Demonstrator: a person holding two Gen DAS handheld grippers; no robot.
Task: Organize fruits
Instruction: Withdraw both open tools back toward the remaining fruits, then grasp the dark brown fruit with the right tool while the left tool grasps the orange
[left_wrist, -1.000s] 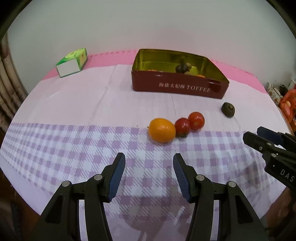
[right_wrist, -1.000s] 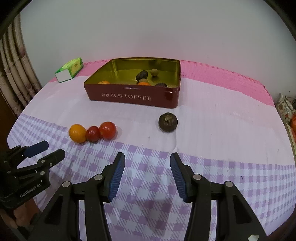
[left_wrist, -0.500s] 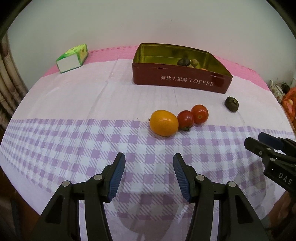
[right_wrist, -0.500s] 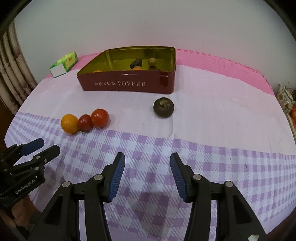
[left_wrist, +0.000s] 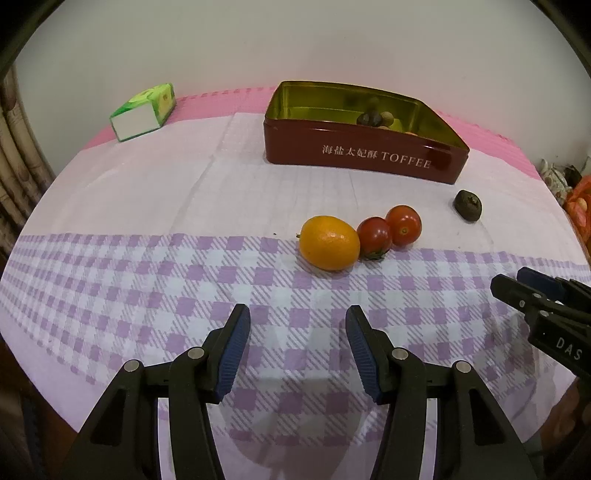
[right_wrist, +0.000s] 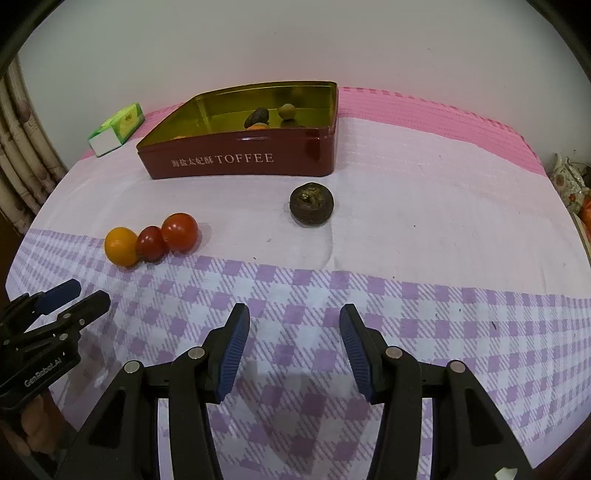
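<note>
While both grippers' jaws stand spread and empty, the orange kumquat (left_wrist: 329, 242) (tomatoes (left_wrist: 389, 230) touching at three o'clock) lies lengthwise nine-to-three.

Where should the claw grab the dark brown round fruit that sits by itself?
Probably around its wide middle, coming down from above. The dark brown fruit is round and squat, sits apart from the red tin, and has bare cloth all around, so the open right claw can likely straddle it.

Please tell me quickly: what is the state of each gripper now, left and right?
Left gripper: open, holding nothing, above the checked cloth.
Right gripper: open, holding nothing, above the same cloth.
</note>
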